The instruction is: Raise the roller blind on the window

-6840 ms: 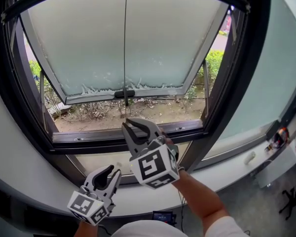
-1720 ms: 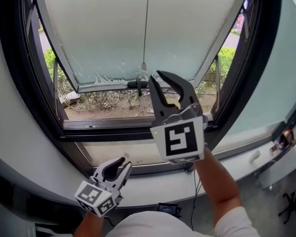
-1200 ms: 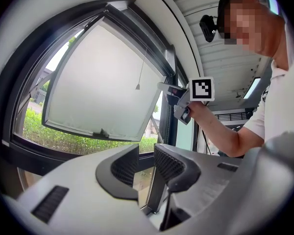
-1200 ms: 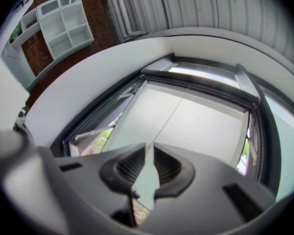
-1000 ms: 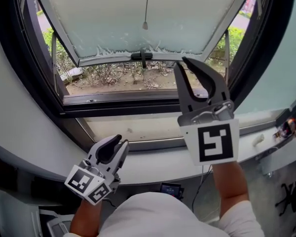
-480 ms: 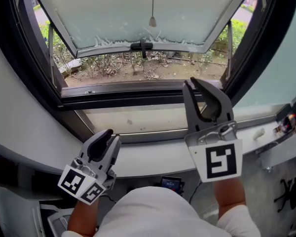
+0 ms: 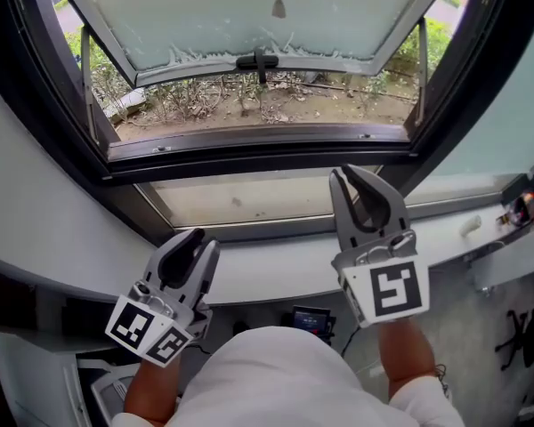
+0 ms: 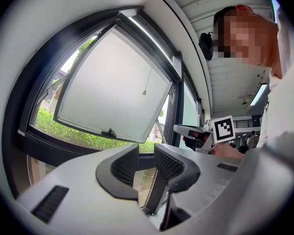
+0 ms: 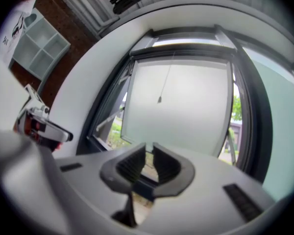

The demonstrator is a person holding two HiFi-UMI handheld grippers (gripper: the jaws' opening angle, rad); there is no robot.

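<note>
The blind's pull cord ends in a small weight (image 7: 279,7) that hangs free in front of the tilted-out frosted pane (image 7: 187,12); the weight (image 8: 144,92) (image 9: 159,100) also shows in both gripper views. No blind fabric shows over the opening. My right gripper (image 7: 344,174) (image 9: 148,153) is down at sill level, far below the cord, its jaws a narrow gap apart with nothing between them. Lower left, my left gripper (image 7: 198,241) (image 8: 146,155) stands open and empty in front of the sill.
A dark window frame (image 7: 249,140) surrounds the opening, with the pane's handle (image 7: 258,60) at its lower edge. The white sill (image 7: 276,274) runs below. A small dark device (image 7: 311,318) lies on the floor. Shrubs and bare soil lie outside.
My right gripper has dropped from in front of the window opening to sill level. The cord's weight stays high and free. Both gaps between the jaws look unchanged.
</note>
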